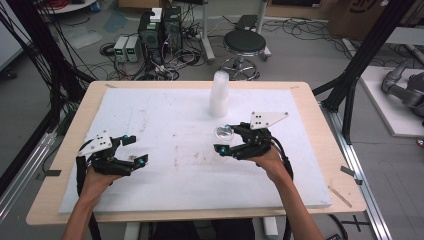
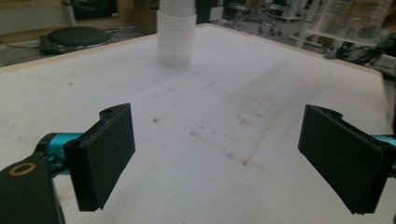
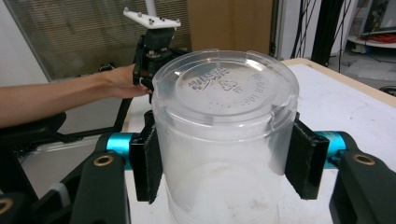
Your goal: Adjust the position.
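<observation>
A stack of clear plastic cups (image 1: 219, 95) (image 2: 176, 32) stands upright at the far middle of the white foam board (image 1: 165, 120). My right gripper (image 1: 223, 137) (image 3: 224, 154) is shut on a single clear plastic cup (image 1: 224, 133) (image 3: 224, 116), just in front of the stack. In the right gripper view the cup's embossed base faces the camera and both pads press its sides. My left gripper (image 1: 137, 149) (image 2: 219, 158) is at the board's left, open, with nothing between its jaws. The left hand and its gripper (image 3: 154, 46) also appear far off in the right gripper view.
The board lies on a wooden table (image 1: 325, 140). Beyond the far edge stand a black stool (image 1: 244, 42) and computer boxes with cables (image 1: 160, 30) on the floor. Black frame posts (image 1: 360, 60) rise at the right.
</observation>
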{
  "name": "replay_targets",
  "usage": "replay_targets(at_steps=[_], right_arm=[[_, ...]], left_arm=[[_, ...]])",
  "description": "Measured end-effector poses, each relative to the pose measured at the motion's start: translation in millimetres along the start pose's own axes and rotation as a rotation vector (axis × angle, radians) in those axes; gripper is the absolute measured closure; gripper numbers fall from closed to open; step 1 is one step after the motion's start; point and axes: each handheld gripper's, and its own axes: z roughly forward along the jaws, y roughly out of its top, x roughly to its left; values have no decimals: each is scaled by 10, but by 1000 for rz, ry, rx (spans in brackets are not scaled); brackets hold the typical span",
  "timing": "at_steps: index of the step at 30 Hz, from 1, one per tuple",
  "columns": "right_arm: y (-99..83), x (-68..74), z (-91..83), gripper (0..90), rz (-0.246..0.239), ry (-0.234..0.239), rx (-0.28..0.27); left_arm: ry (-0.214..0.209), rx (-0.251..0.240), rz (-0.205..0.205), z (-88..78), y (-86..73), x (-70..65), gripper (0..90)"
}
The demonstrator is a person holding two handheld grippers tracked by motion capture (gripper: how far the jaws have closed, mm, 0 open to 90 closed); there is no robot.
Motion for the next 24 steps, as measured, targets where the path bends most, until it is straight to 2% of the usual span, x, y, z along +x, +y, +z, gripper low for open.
replay_targets(at_steps=[9,18,24], right_arm=[[48,16,39,391,-11,29,4],[86,61,87,394,-24,61,6],[85,80,112,395,-26,77,12]], left_arm=[[-179,1,60,208,244,-116,109],[-303,-16,91,633,418,-361,109],[-370,-17,118,916,528,-520,109]])
